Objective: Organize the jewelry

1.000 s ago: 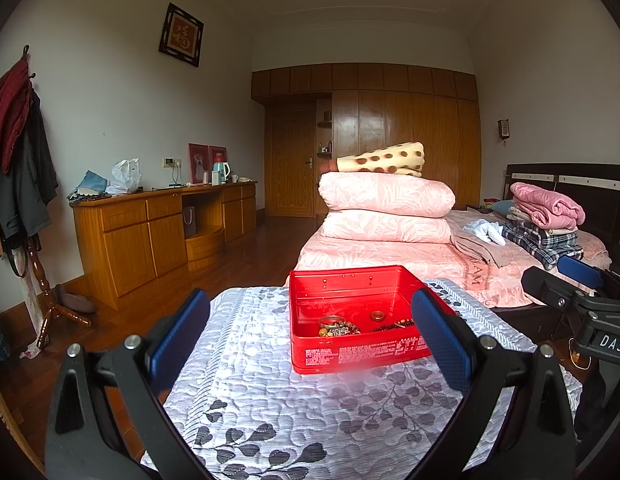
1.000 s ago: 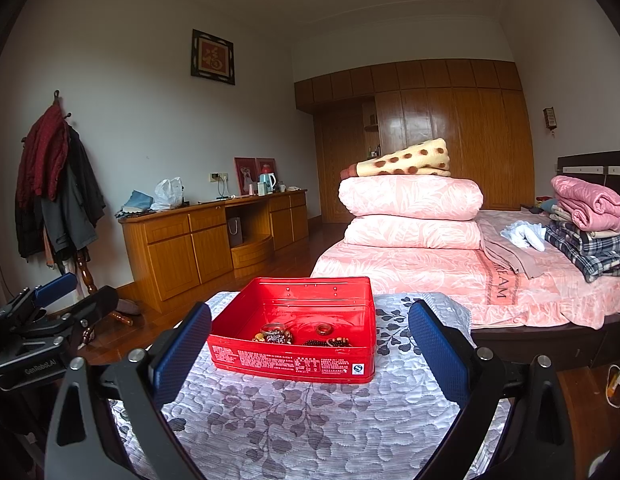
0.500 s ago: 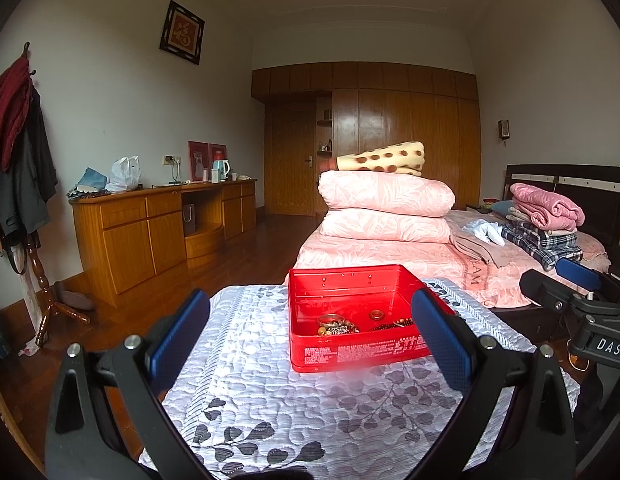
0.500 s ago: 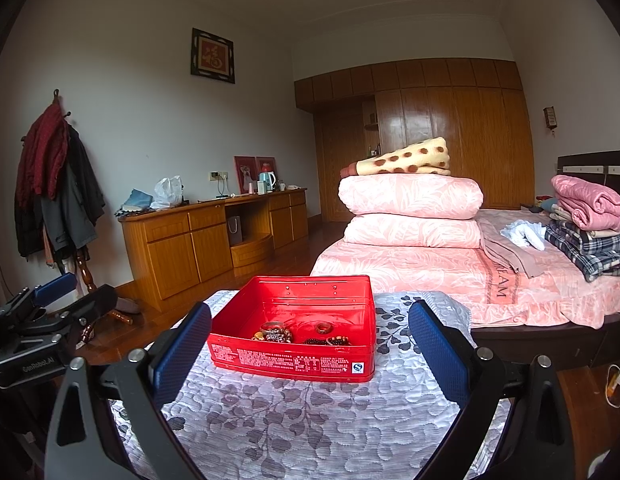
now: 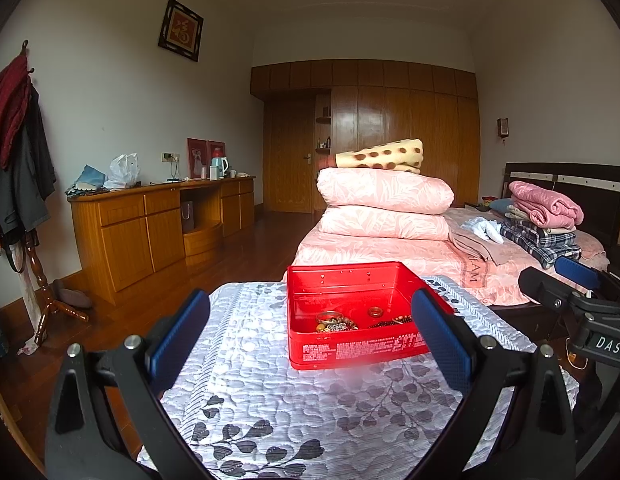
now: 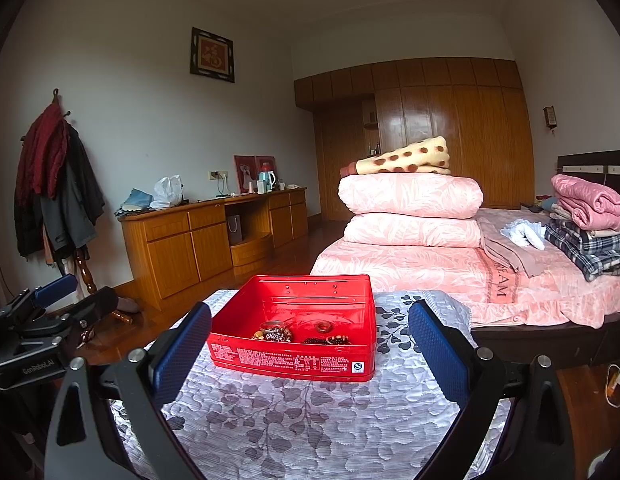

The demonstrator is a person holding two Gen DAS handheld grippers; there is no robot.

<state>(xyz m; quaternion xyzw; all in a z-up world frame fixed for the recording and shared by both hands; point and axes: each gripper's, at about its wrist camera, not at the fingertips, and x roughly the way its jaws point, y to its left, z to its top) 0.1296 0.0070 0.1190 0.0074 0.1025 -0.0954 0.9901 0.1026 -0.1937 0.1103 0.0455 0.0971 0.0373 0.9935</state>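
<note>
- Left wrist view: the left gripper [image 5: 310, 340] sits at the bottom of the frame, blue pads spread wide, nothing between them.
- Right wrist view, same deal: the right gripper [image 6: 310, 346] is wide open and empty, low in the frame.
- Both hover over a table with a grey leaf-print cloth [image 5: 310, 408] filling the lower middle.
- Just past the pads, middle of the frame, there's a red tin [image 6: 298, 320] with no lid, standing on the cloth.
- The jewelry [image 6: 276, 332] is piled on the tin floor: beads, a bangle, a small ring [image 5: 375, 312].
- Further back on the right, a bed [image 6: 409, 272] with folded pink quilts.
- Left side, a wooden sideboard [image 5: 150, 224] along the wall.
</note>
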